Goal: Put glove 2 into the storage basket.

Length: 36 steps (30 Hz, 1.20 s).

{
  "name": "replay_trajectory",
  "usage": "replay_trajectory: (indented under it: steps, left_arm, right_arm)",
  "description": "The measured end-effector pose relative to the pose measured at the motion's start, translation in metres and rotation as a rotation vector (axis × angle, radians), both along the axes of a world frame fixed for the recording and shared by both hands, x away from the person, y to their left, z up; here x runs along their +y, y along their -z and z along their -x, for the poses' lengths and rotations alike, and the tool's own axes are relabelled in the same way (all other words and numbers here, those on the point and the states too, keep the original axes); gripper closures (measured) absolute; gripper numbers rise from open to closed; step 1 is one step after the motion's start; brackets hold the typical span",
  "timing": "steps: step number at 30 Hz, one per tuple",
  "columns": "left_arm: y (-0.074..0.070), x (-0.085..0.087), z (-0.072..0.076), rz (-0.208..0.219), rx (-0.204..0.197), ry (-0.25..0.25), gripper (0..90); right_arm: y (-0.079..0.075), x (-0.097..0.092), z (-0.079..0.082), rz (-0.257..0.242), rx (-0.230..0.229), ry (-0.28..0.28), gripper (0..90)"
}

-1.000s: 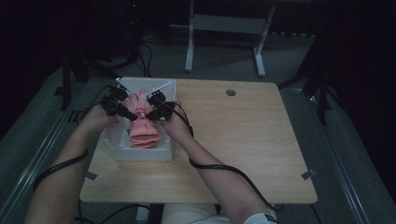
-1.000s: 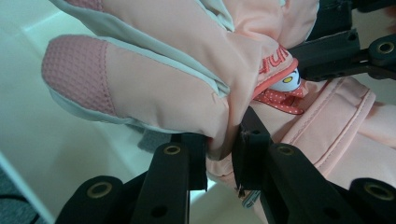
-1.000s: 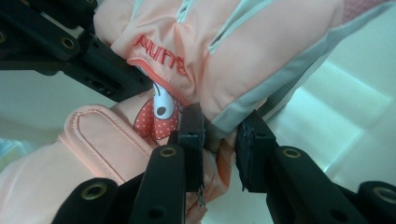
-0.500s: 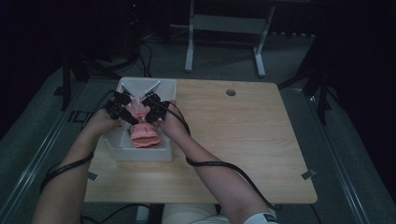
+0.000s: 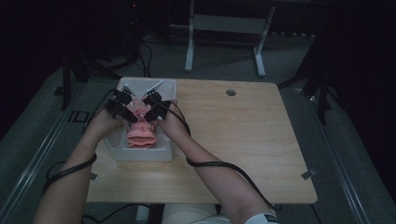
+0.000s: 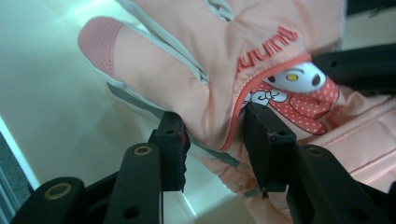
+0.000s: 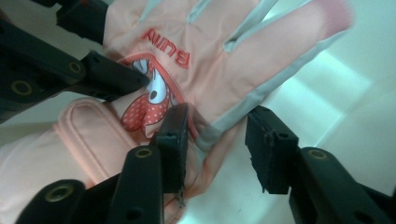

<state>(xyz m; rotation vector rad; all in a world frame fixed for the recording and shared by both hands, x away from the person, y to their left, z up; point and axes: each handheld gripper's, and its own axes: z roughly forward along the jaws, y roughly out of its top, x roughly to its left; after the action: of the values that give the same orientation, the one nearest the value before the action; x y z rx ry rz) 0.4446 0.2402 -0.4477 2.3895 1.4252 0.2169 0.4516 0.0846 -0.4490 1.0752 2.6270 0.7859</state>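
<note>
A pink padded glove (image 5: pixel 140 133) with a cartoon patch lies in a white box (image 5: pixel 140 155) at the table's left. My left gripper (image 5: pixel 132 113) reaches it from the left. Its jaws have just been opening, and the glove's thumb-side edge (image 6: pixel 210 93) fills the gap between them without being pinched. My right gripper (image 5: pixel 147 115) comes from the right. Its jaws have also been opening around the glove's other edge (image 7: pixel 219 121), with a gap at one pad (image 7: pixel 268 144). Each gripper view shows the other gripper's jaw at the patch (image 6: pixel 299 84).
The box stands at the left part of a wooden table (image 5: pixel 243 144), which has a round hole (image 5: pixel 230 92) near its far edge. Cables trail from both grippers over the forearms. A metal stand (image 5: pixel 224 28) is on the floor beyond the table.
Both grippers have shifted slightly toward the far end of the box. The glove has settled lower and flatter in the box.
</note>
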Motion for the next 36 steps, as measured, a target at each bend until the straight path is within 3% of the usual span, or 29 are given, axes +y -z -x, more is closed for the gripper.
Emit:
replay_trajectory:
  steps: [2, 7, 8, 10, 18, 20, 25, 31, 32, 36]
  left_arm:
    - [-0.001, -0.002, 0.001, -0.023, -0.017, -0.003, 56.4]
    - [-0.006, 0.000, 0.002, -0.023, -0.044, -0.019, 55.4]
    - [-0.012, 0.003, 0.003, 0.013, -0.069, -0.034, 55.4]
    - [-0.016, 0.004, 0.004, 0.028, -0.084, -0.046, 54.2]
    - [-0.020, -0.001, 0.008, 0.055, -0.103, -0.027, 48.7]
    - [-0.024, -0.004, 0.014, 0.084, -0.153, -0.031, 47.6]
    - [-0.037, -0.012, 0.025, 0.149, -0.200, -0.003, 45.8]
    - [-0.049, -0.034, 0.034, 0.213, -0.224, 0.041, 33.7]
    - [-0.050, -0.036, 0.035, 0.233, -0.226, 0.053, 26.5]
    - [-0.054, -0.051, 0.041, 0.265, -0.253, 0.090, 14.9]
  right_arm:
    - [0.000, -0.001, 0.000, 0.003, -0.016, -0.009, 56.8]
    - [-0.002, -0.005, -0.002, -0.051, -0.008, -0.020, 55.4]
    - [-0.002, -0.007, -0.003, -0.078, -0.011, -0.026, 54.8]
    - [-0.003, -0.009, -0.003, -0.100, -0.016, -0.027, 54.3]
    - [-0.011, -0.019, -0.003, -0.137, -0.015, -0.035, 53.4]
    - [-0.020, -0.029, -0.003, -0.170, -0.028, -0.049, 52.0]
    - [-0.036, -0.052, -0.001, -0.235, -0.052, -0.056, 46.8]
    - [-0.049, -0.073, 0.006, -0.266, -0.075, -0.083, 34.6]
    - [-0.052, -0.081, 0.009, -0.288, -0.077, -0.112, 28.6]
    - [-0.057, -0.098, 0.015, -0.308, -0.093, -0.127, 26.7]
